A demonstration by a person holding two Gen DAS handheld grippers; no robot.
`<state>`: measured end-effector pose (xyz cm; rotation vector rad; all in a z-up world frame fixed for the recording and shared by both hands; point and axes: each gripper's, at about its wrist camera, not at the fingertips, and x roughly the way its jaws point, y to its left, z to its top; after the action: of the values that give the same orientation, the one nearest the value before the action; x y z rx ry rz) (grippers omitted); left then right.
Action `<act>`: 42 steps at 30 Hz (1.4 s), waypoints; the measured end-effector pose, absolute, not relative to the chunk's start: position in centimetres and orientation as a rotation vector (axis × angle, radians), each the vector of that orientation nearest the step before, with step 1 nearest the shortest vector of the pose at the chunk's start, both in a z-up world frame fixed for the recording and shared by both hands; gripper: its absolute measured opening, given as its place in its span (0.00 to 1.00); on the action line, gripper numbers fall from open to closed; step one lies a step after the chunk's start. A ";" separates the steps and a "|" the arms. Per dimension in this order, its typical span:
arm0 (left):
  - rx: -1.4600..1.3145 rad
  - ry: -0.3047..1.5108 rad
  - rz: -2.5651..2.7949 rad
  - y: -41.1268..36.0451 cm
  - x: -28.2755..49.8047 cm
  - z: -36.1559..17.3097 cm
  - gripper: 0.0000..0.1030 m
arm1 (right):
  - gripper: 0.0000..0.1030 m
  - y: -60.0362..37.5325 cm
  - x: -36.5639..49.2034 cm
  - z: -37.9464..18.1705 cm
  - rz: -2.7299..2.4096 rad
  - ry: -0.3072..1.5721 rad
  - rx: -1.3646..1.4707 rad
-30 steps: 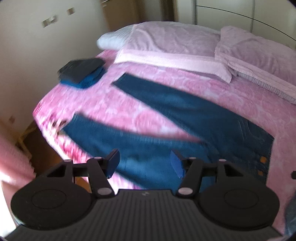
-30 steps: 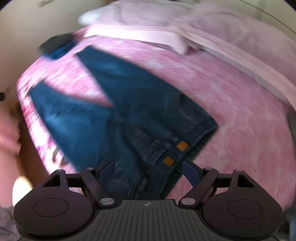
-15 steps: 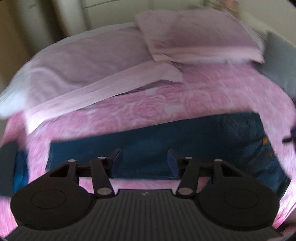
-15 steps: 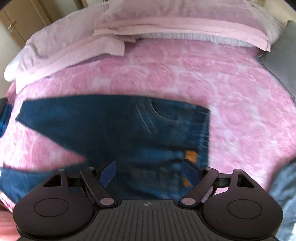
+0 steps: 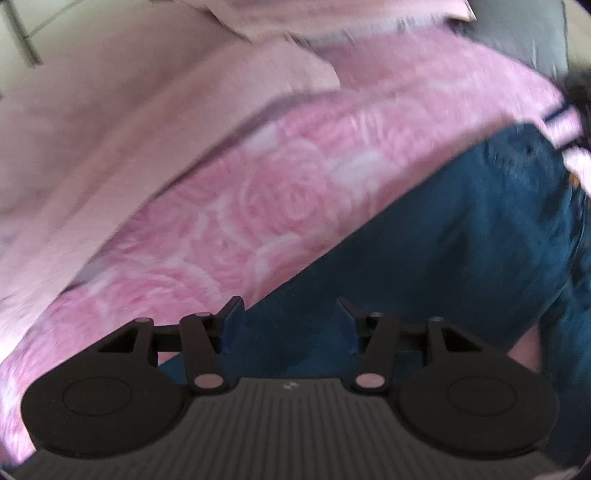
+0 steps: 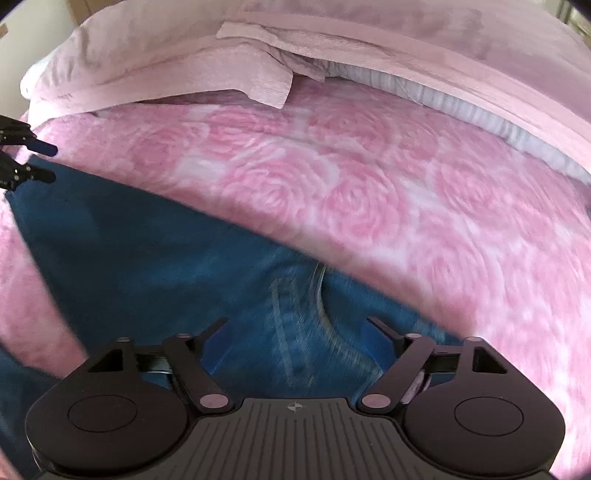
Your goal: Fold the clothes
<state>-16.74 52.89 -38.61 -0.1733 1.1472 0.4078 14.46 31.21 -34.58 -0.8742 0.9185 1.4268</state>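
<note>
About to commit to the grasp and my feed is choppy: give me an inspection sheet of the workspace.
Surface: bedspread, pink with a rose pattern.
Job's things: jeans spread flat, unfolded; pocket stitching shows near the right gripper.
Clutter: pillows at the head of the bed, clear of the jeans; a grey item at the far edge, too blurred to name.
Grippers: left gripper open, low over a leg of the jeans near its edge; right gripper open, low over the pocket area; neither holds cloth.
Cables: nothing seen.
Surroundings: pale wall beyond the pillows.
</note>
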 end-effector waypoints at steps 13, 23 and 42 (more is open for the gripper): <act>-0.185 1.197 0.192 59.0 -16.8 -45.5 0.56 | 0.68 39.7 18.6 -42.4 1.556 0.990 -1.066; -0.043 1.180 0.263 54.9 -17.6 -44.0 0.02 | 0.05 35.2 16.1 -40.2 1.640 0.818 -1.128; -0.634 1.086 0.876 20.2 -35.5 -36.5 0.18 | 0.10 1.0 -1.0 -34.5 1.527 0.742 -1.310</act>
<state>-35.48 20.18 -36.53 -0.6339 1.0859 0.8757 -0.98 0.98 -34.50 -1.3104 0.7417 1.5267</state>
